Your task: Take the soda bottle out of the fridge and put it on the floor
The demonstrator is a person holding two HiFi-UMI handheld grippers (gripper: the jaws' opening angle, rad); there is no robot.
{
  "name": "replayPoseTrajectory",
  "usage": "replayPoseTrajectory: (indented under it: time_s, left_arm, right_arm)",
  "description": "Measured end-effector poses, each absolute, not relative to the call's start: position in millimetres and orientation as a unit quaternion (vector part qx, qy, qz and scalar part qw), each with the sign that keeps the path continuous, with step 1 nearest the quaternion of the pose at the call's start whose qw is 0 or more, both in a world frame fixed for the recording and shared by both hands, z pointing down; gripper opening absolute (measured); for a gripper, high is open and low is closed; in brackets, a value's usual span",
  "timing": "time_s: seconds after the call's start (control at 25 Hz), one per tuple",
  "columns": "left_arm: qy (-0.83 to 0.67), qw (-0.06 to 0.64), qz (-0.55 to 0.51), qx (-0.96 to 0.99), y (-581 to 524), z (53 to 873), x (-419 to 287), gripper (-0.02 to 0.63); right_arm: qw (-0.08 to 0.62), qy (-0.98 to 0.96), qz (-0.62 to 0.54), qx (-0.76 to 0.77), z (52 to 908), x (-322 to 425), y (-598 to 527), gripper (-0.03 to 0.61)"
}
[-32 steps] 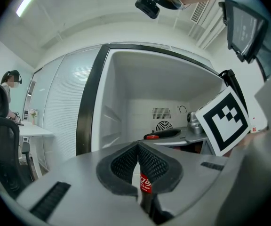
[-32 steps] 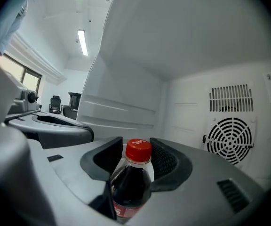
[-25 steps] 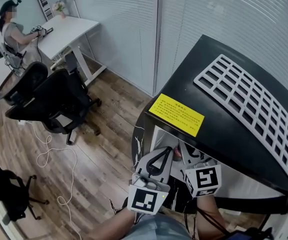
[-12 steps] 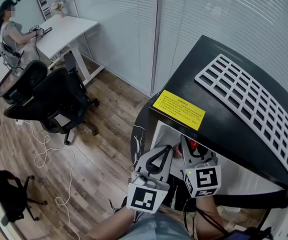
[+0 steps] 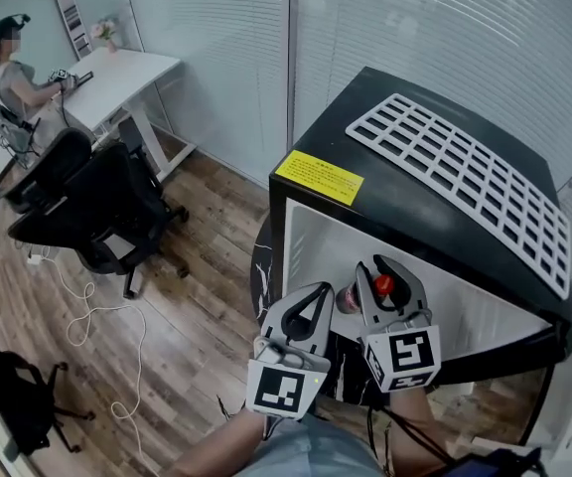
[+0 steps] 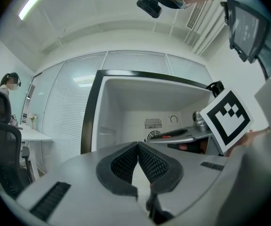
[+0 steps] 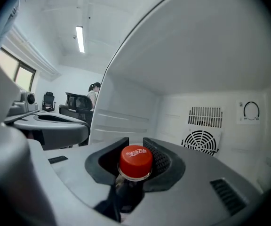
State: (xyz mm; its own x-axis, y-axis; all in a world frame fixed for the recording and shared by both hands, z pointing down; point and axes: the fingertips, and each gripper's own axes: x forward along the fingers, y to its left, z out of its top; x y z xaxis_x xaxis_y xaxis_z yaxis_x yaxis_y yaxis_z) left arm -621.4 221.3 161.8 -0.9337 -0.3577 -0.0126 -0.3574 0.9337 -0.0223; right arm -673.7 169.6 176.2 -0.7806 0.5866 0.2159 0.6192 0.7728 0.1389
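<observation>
The soda bottle has a red cap and dark contents, and its neck sits between the pads of my right gripper. The jaws have just been closing and now clamp the neck under the cap. In the head view the cap shows inside the right gripper at the open mouth of the small black fridge. My left gripper is beside it on the left, shut with nothing in it, its pads touching. The bottle's body is hidden below the jaws.
The fridge's white inside has a round fan grille on its back wall. A white grid rack lies on the fridge top, near a yellow label. Black office chairs, a white desk, a seated person and a loose cable are at the left on the wood floor.
Both grippers have lifted a little and drawn back at the fridge mouth. The right jaws have narrowed, and the red cap now shows plainly between them. The head view has shifted.
</observation>
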Motion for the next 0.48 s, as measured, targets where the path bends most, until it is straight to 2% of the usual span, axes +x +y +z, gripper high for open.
replayPoseTrajectory:
  time_s: [0.48]
  left_arm:
    - [0.978, 0.023, -0.006, -0.205, 176, 144, -545, 0.017]
  right_arm:
    - [0.069, -0.948, -0.099, -0.295, 153, -585, 120, 0.106]
